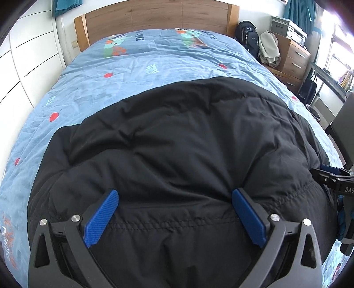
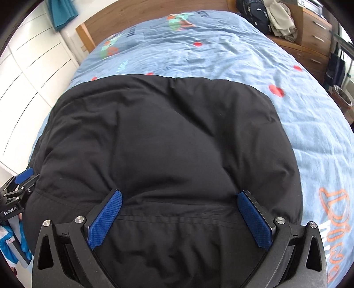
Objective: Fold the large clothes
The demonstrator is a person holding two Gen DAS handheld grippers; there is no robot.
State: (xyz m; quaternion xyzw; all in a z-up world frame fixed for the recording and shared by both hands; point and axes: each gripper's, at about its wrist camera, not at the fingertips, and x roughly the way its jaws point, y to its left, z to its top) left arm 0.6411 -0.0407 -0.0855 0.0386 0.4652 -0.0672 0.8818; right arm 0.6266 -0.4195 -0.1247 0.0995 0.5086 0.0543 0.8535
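Note:
A big black padded jacket (image 1: pixel 177 137) lies on the blue bed cover (image 1: pixel 93 88), bulky and creased, with a stitched hem near me. My left gripper (image 1: pixel 174 195) is open, its blue pads pressed down on the near hem, one on each side of a fold. The jacket also fills the right wrist view (image 2: pixel 168 137). My right gripper (image 2: pixel 179 197) is open too, its pads set wide on the near hem. Each gripper shows at the edge of the other's view: the right one (image 1: pixel 329 175), the left one (image 2: pixel 20 181).
The bed has a wooden headboard (image 1: pixel 154 20). White wardrobe doors (image 1: pixel 26 57) stand on the left. At the far right are a black backpack (image 1: pixel 249 37), a wooden drawer chest (image 1: pixel 292 57) with clothes and a printer, and a waste basket (image 2: pixel 343 97).

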